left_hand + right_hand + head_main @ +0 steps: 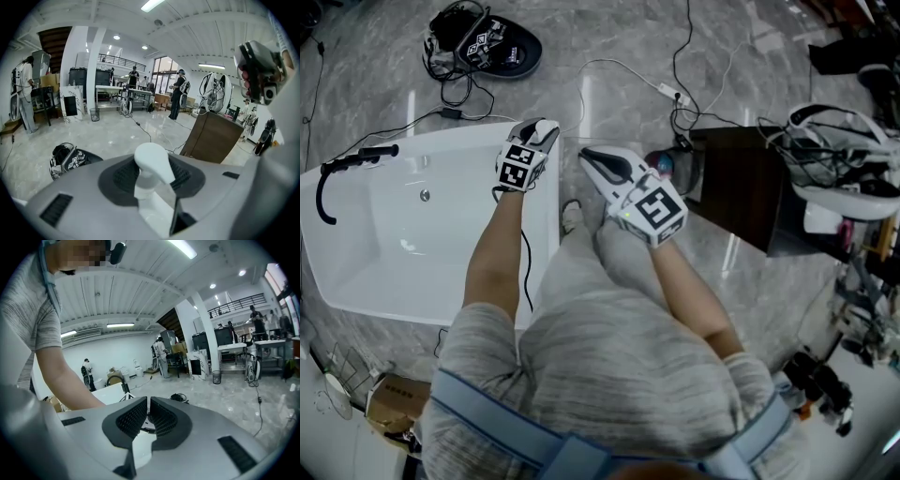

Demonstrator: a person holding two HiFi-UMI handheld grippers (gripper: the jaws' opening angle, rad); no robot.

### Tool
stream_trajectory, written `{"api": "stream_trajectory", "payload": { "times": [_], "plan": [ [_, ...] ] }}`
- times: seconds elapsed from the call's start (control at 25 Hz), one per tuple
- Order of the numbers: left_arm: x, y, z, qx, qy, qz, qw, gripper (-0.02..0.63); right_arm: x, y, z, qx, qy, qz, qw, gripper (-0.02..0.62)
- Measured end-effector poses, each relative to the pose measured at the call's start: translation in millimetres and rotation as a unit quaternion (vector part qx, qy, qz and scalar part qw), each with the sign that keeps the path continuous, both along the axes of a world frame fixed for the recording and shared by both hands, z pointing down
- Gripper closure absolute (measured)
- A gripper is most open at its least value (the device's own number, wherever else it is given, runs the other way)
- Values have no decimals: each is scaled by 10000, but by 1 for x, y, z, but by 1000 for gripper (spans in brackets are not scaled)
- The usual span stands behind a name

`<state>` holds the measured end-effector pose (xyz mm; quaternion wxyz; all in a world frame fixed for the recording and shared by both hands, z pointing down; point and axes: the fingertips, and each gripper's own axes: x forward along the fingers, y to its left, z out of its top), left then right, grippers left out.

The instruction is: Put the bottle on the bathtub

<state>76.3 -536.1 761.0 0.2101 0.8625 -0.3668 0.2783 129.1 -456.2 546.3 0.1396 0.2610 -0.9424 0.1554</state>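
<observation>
**Grey-shirted person holds a bottle over the bathtub's edge**

Shoulders in a grey striped shirt (609,375) fill the bottom of the head view, seen from straight above. On the person's left, the left gripper (539,134) is clamped on a white bottle (152,187) — its own view shows the black pads (122,176) pressing on either side of the bottle. The bottle seems to lie along the jaws, with its rounded cap (151,159) pointing out past the tips and its wider body toward the hand. Its long axis therefore looks tilted rather than upright.

Beneath that gripper is the white bathtub (548,220), its flat right-hand rim running toward the person. A black tap (347,167) sits at the tub's left end. From above, the gripper appears over the rim near the tub's far right corner, though how high it hangs above the rim cannot be told.

The right gripper (595,159) hangs beside the tub, off its rim and over the grey marble floor (609,84). Its jaws are pinched together with nothing between them.

The left hand is the nearer one and carries the load. The coming move likely turns on lowering the bottle straight down and bringing its base flat to the rim — a narrow ledge, where a tilted bottle could tip into the tub.
</observation>
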Motion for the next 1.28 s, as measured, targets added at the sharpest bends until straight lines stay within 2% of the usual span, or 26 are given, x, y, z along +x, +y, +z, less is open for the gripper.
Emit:
{"api": "stream_trajectory", "payload": {
  "times": [0.24, 0.4, 0.48, 0.92, 1.28],
  "plan": [
    [4, 3, 4, 23, -161, 171, 9997, 448, 0, 1, 4, -73, -39, 68, 9999, 592],
    [4, 3, 5, 34, -248, 176, 9995, 439, -1, 3, 6, -69, 60, -52, 9999, 592],
    [3, 3, 7, 8, -300, 122, 9995, 362, 0, 3, 9, -97, 77, -13, 9999, 592],
    [-1, 6, -7, 139, -372, 50, 9992, 362, -3, 4, 2, -50, 17, -38, 10000, 592],
    [2, 10, -32, 310, -197, 17, 9993, 362, -2, 4, -8, 86, -7, -37, 10000, 592]
  ]
}}
